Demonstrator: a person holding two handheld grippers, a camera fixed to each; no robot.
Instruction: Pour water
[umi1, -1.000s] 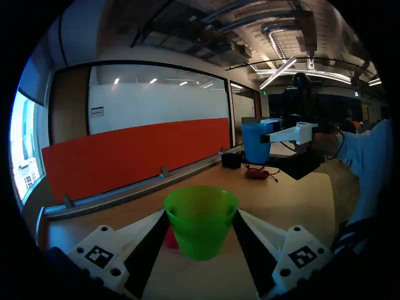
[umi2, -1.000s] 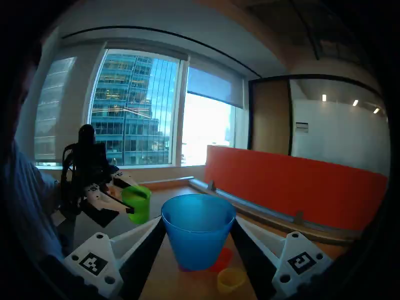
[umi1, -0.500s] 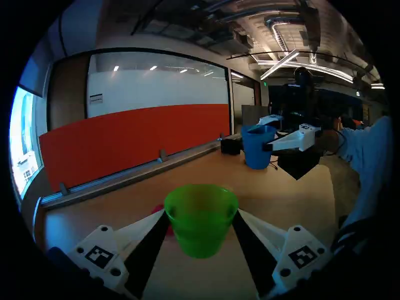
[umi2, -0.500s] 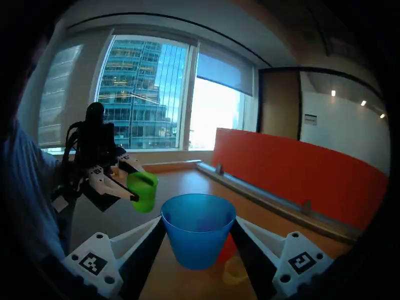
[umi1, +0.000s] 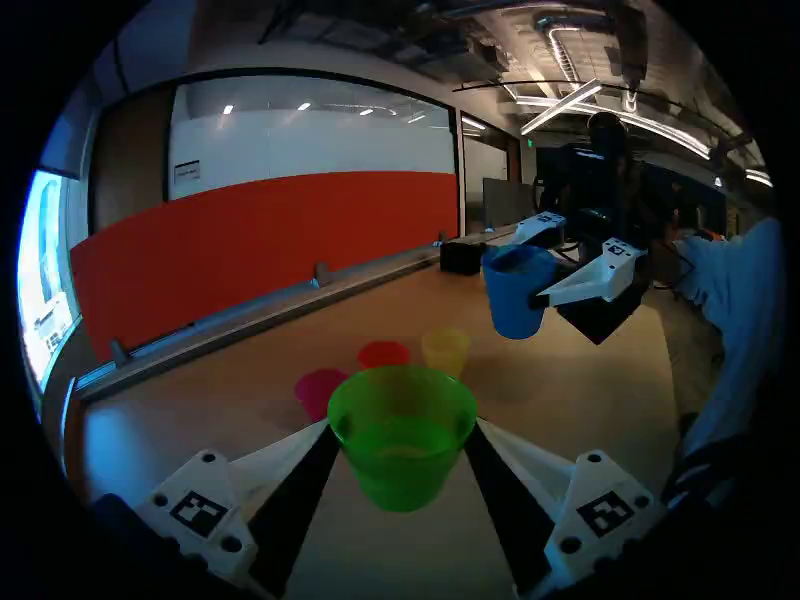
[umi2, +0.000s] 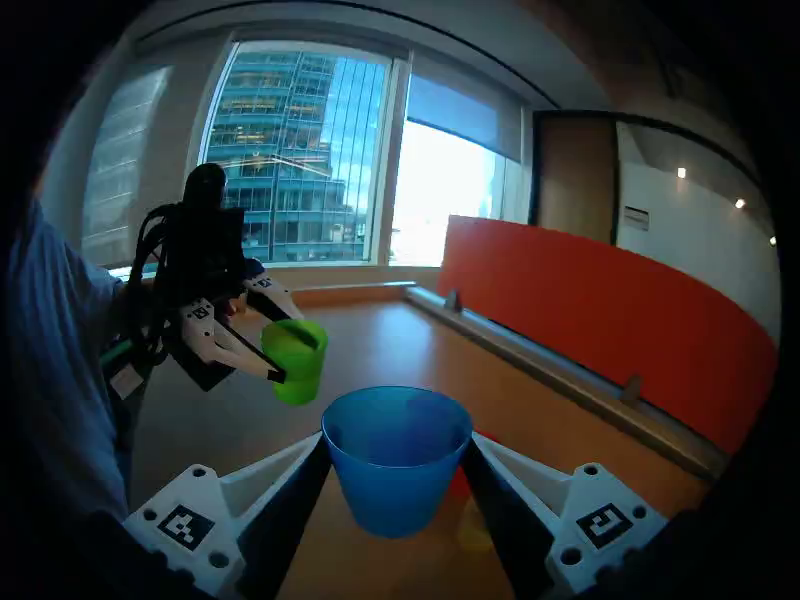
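Left gripper view: left gripper (umi1: 402, 458) clamps green cup (umi1: 402, 440), lower centre; right gripper (umi1: 522, 272) clamps blue cup (umi1: 512, 298), upper right.

Your office, by the windows (umi2: 290, 150)
You face a wooden table (umi1: 585, 400) backed by an orange partition (umi1: 250, 240); the glass shows towers, and strip lights (umi1: 565, 103) run overhead.

window (umi2: 440, 190) glare bright | ceiling strips (umi1: 565, 103) dim | fisheye edges bent
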